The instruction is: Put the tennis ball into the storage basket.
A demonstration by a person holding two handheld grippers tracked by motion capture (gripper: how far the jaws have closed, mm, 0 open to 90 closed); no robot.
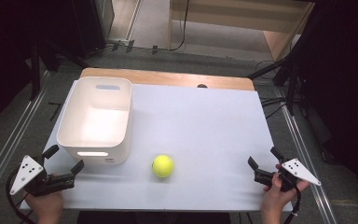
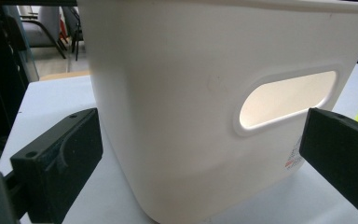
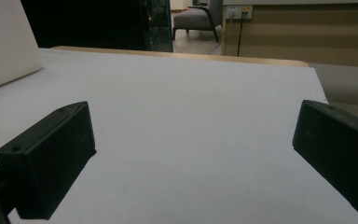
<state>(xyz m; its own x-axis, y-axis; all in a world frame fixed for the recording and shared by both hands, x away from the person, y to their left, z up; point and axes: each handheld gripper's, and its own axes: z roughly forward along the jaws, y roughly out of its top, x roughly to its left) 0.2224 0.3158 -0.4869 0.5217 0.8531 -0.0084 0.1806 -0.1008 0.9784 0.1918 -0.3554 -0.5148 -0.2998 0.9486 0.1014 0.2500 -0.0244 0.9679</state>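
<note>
With the jaws of both the left gripper (image 1: 64, 158) and the right gripper (image 1: 263, 161) spread wide and empty, the tennis ball (image 1: 162, 165), at 4 o'clock just beside the white bin (image 1: 70, 122), is best straddled squarely before closing.

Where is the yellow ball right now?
In the high view, the yellow ball sits on the table near its front edge, just right of the white bin, between the two tongs.
</note>
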